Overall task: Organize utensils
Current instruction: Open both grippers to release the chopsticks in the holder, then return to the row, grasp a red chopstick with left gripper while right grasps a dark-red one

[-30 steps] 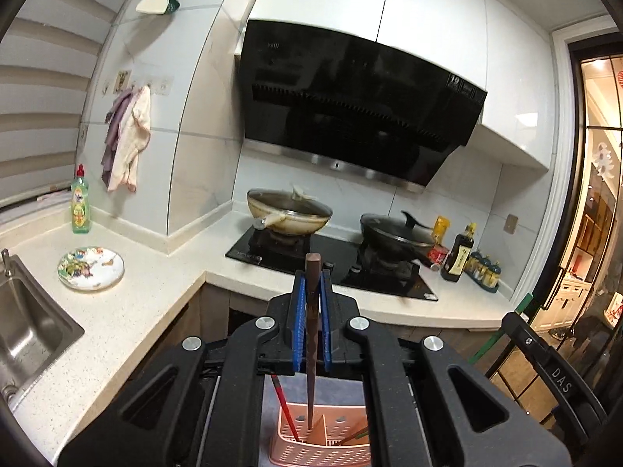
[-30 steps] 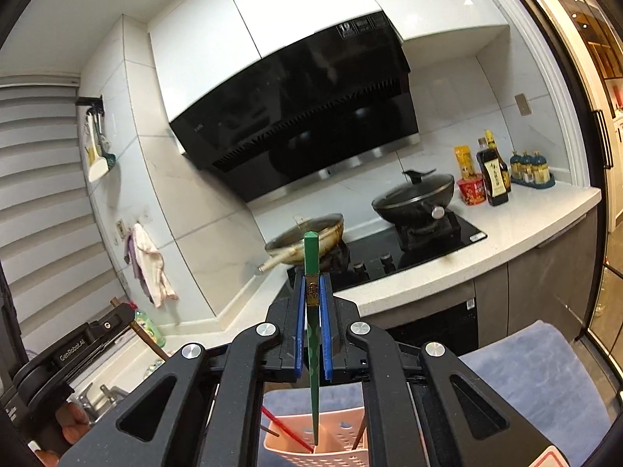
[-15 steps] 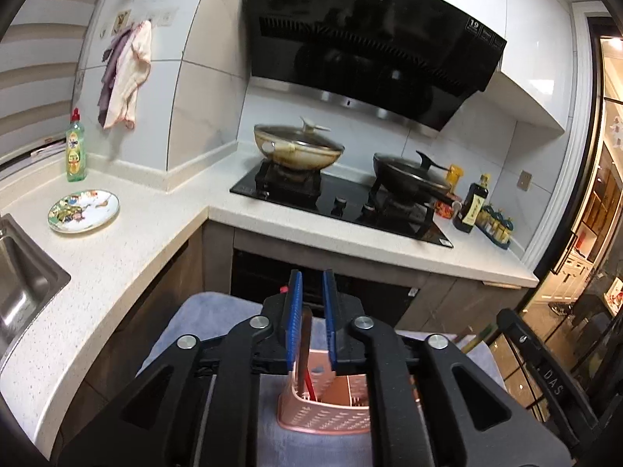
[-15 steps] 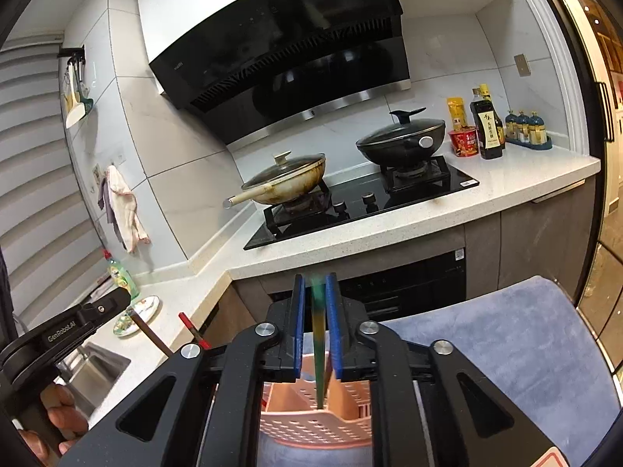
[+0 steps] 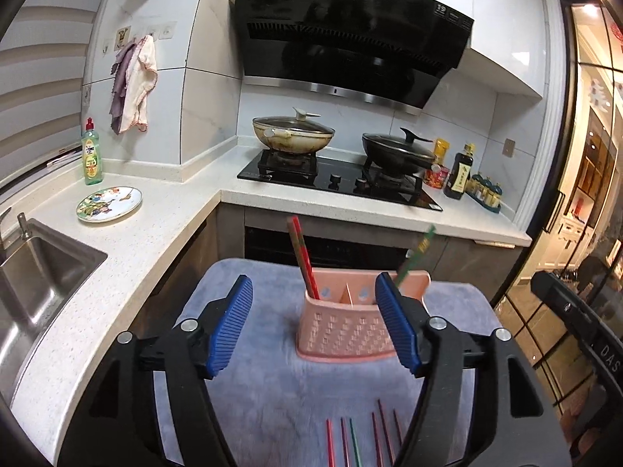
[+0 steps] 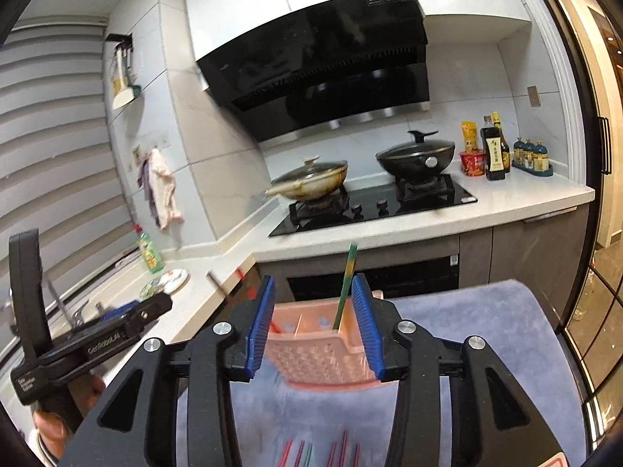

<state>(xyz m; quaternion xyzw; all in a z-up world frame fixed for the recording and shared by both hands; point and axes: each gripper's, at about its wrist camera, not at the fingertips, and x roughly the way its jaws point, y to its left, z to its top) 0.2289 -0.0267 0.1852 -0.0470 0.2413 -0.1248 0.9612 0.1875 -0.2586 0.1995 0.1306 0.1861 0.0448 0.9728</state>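
A second ago each of my grippers pinched one chopstick above the pink perforated plastic utensil caddy (image 5: 346,323); now both have let go. My left gripper (image 5: 313,327) has just been opening and stands wide and empty, and the brown and red chopsticks (image 5: 301,260) lean in the caddy's left compartment. My right gripper (image 6: 311,327) has also been opening; the green chopstick (image 6: 344,288) stands loose in what looks like the right compartment. More chopsticks (image 5: 362,443) lie on the blue-grey fleece mat (image 5: 264,401).
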